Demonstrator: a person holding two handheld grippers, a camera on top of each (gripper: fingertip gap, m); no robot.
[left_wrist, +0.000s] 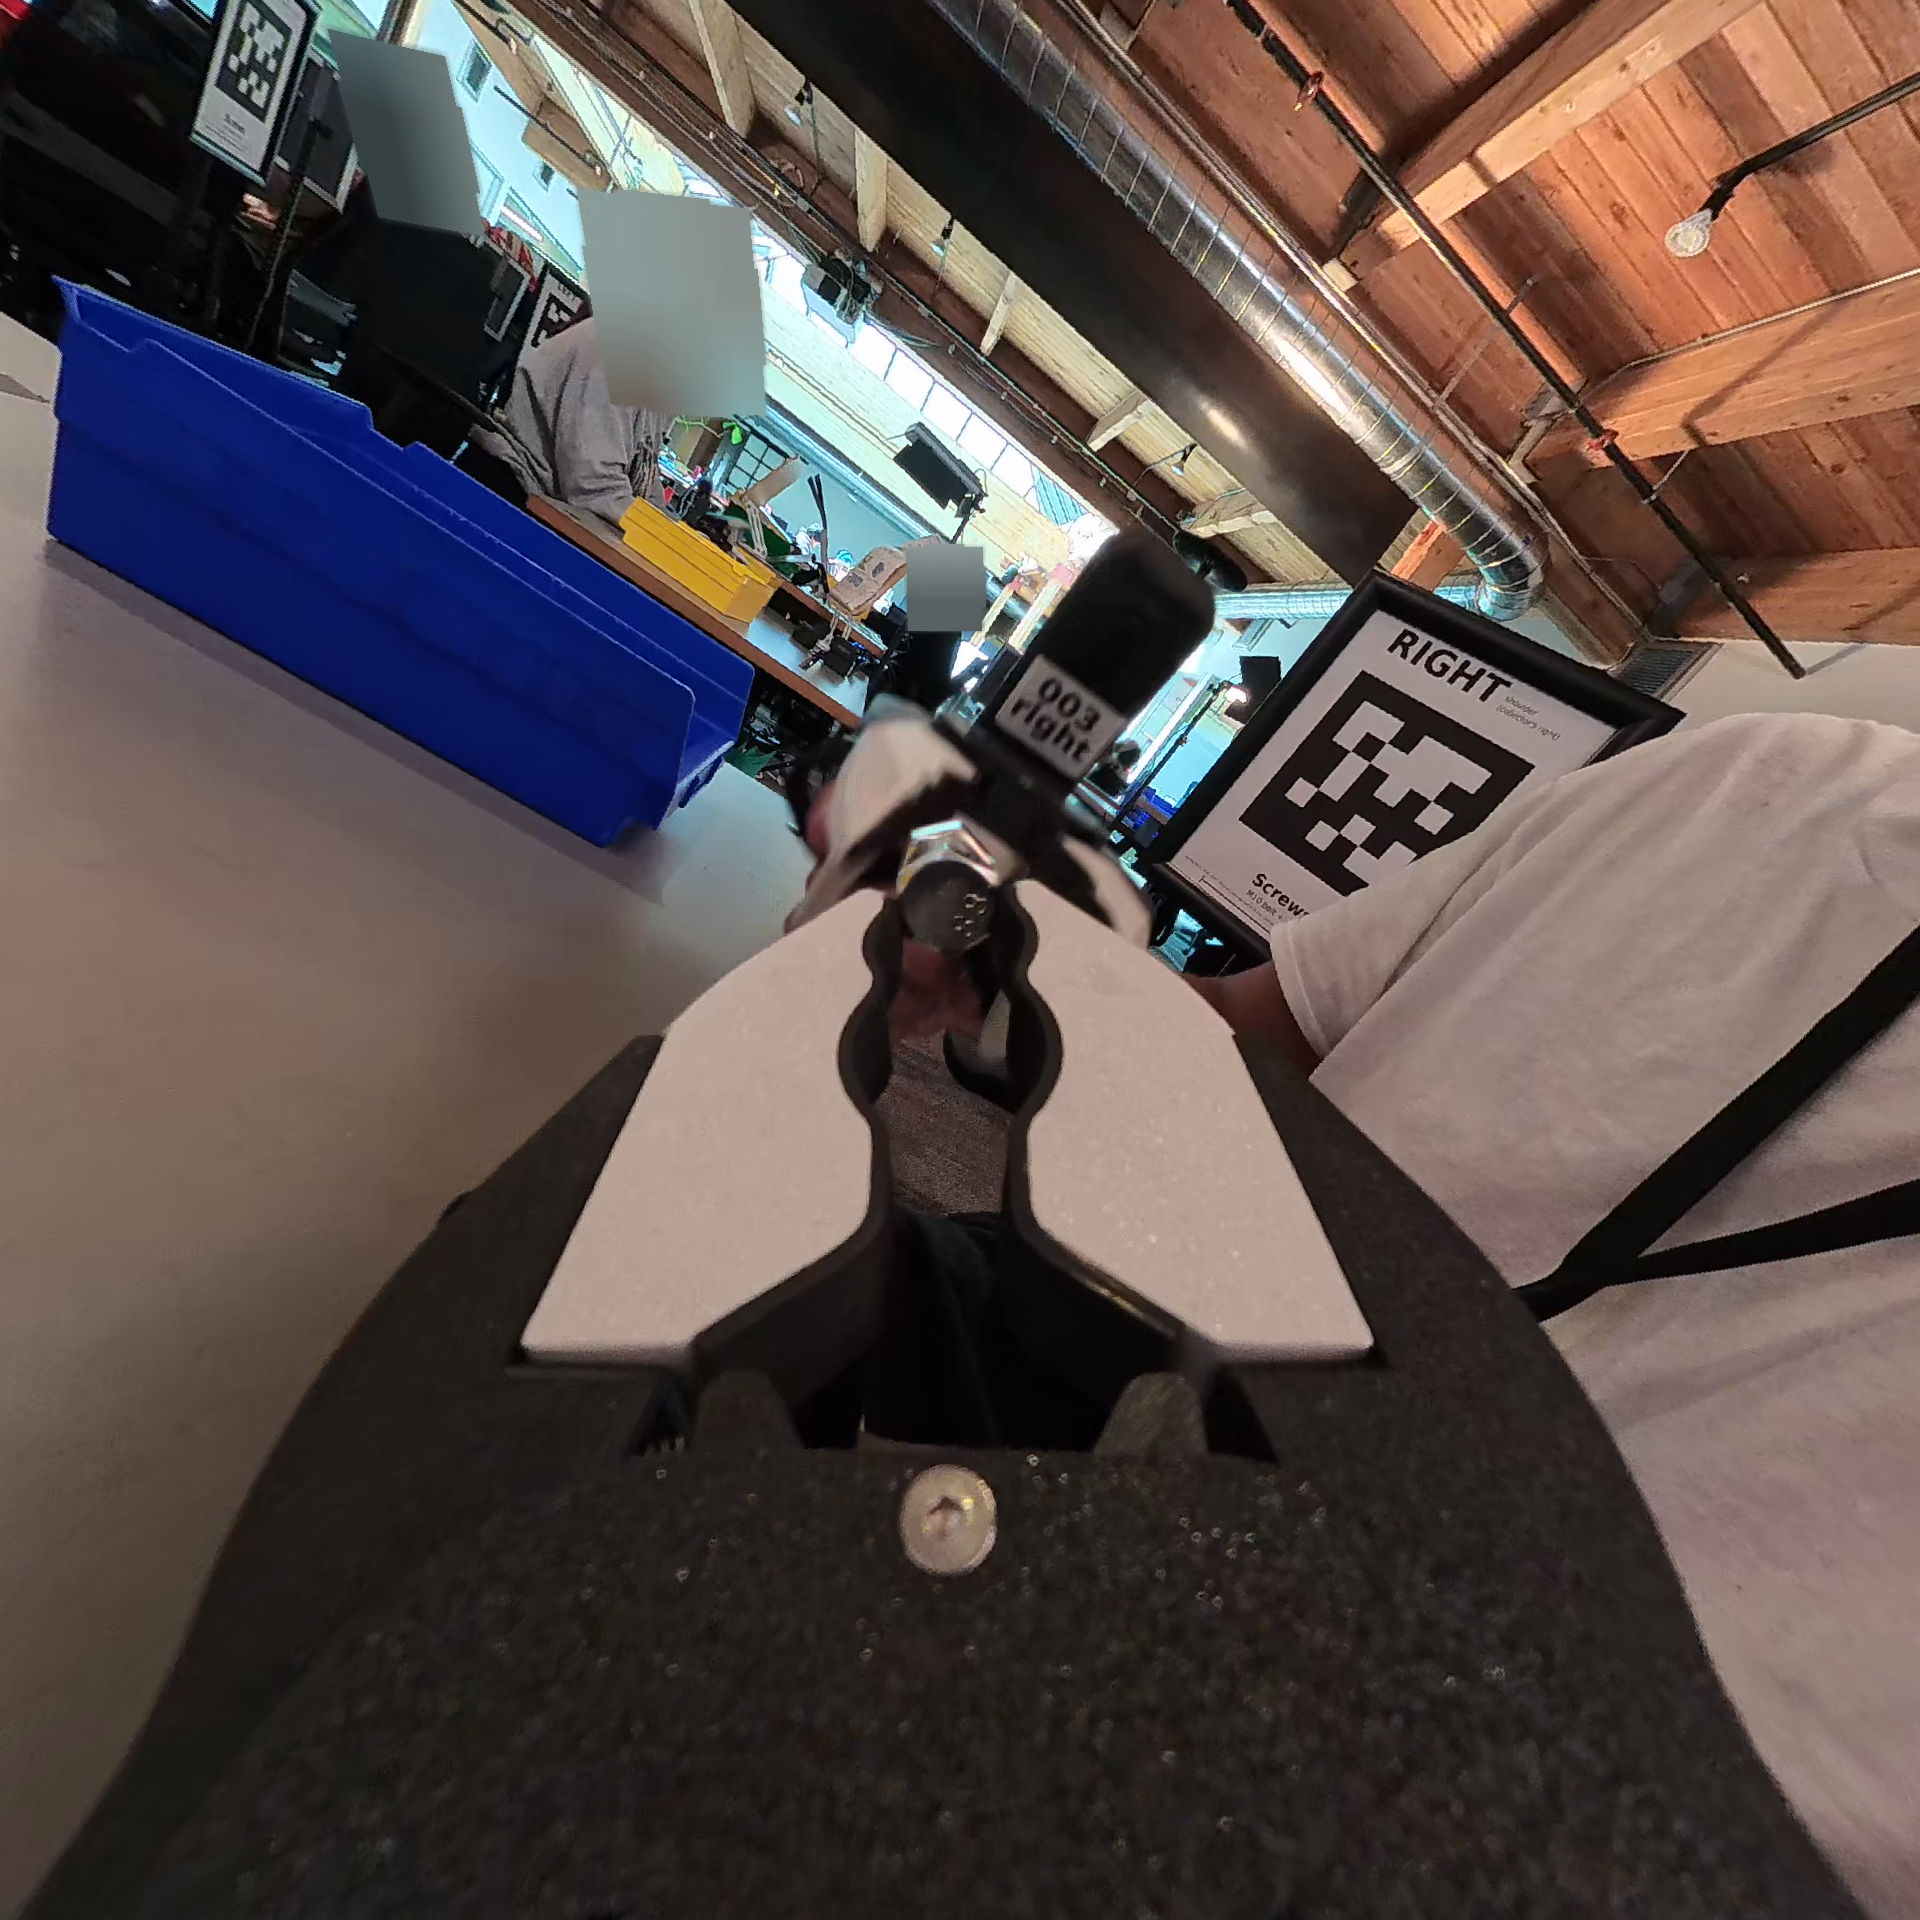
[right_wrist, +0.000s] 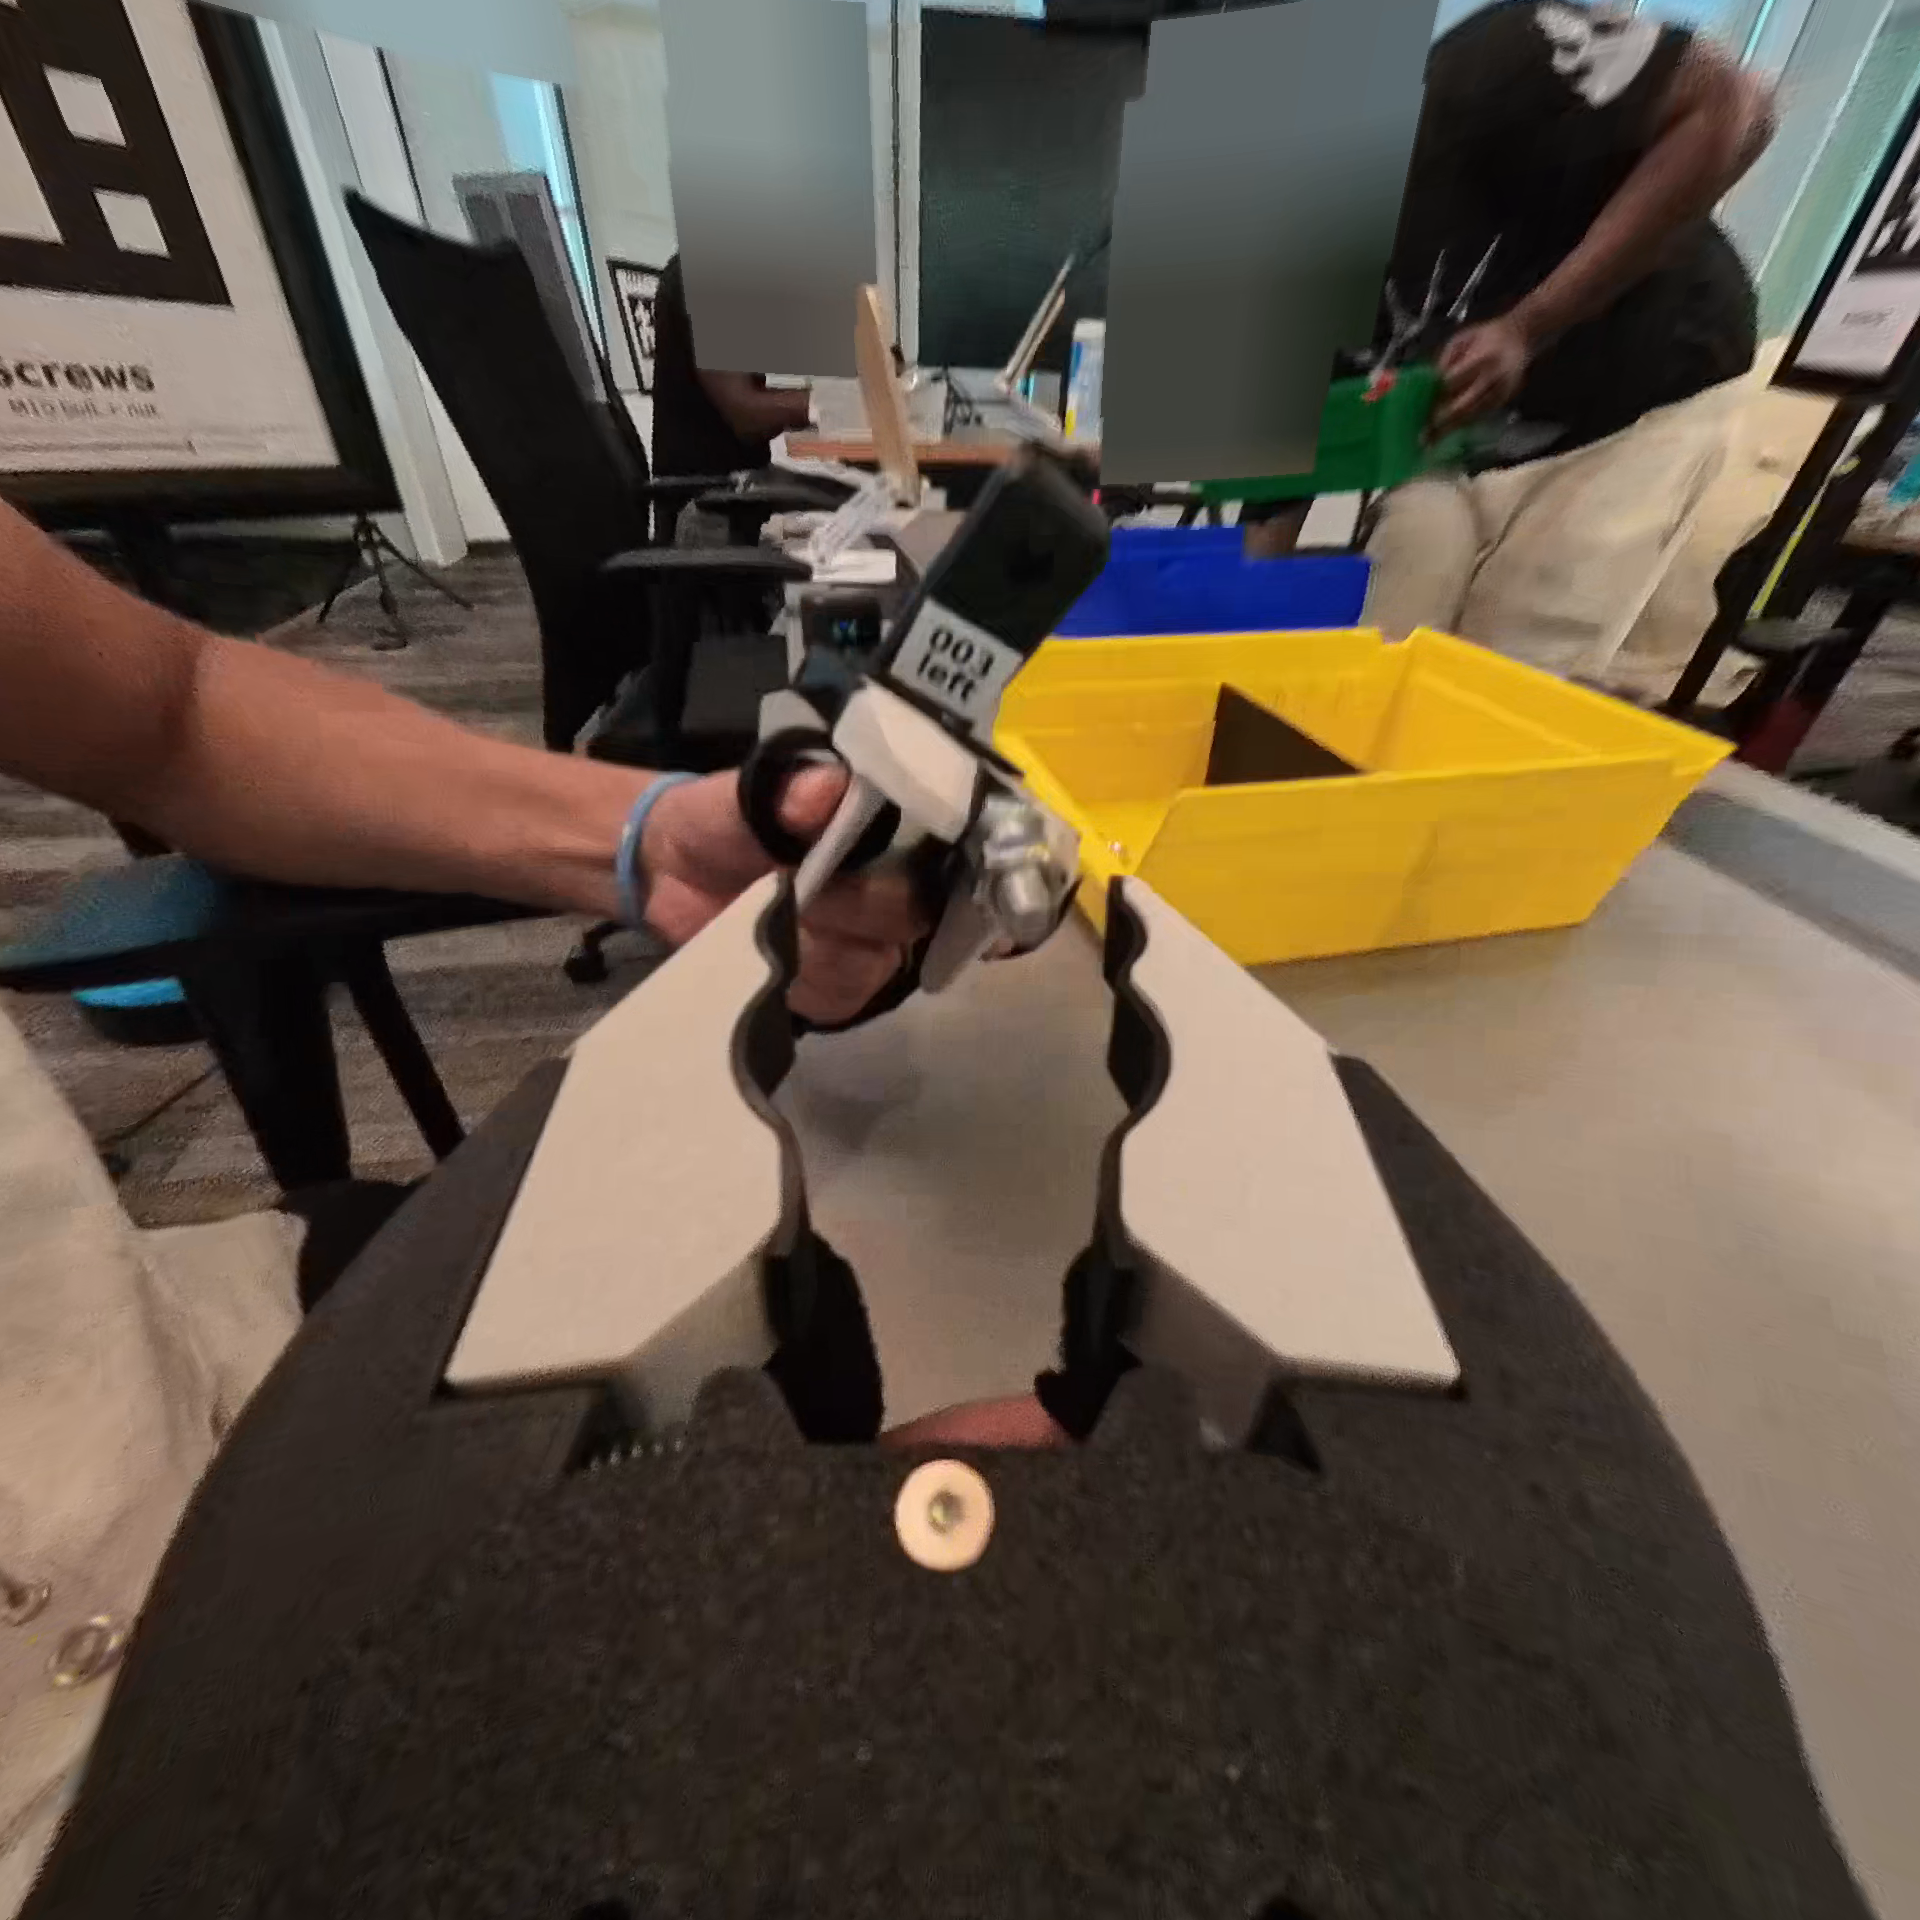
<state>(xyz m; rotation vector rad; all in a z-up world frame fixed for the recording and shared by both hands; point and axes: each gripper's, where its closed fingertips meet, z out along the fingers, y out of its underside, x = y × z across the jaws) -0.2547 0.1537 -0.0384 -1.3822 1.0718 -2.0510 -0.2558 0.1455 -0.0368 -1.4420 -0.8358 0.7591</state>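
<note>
While clamped, bolt (left_wrist: 948, 902) head-toward-camera.

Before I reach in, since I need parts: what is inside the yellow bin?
In the yellow bin a dark triangular divider shows, with bare yellow floor beside it. The near wall hides the lower front, so small parts there cannot be ruled out. The open right tool is short of it.
</note>
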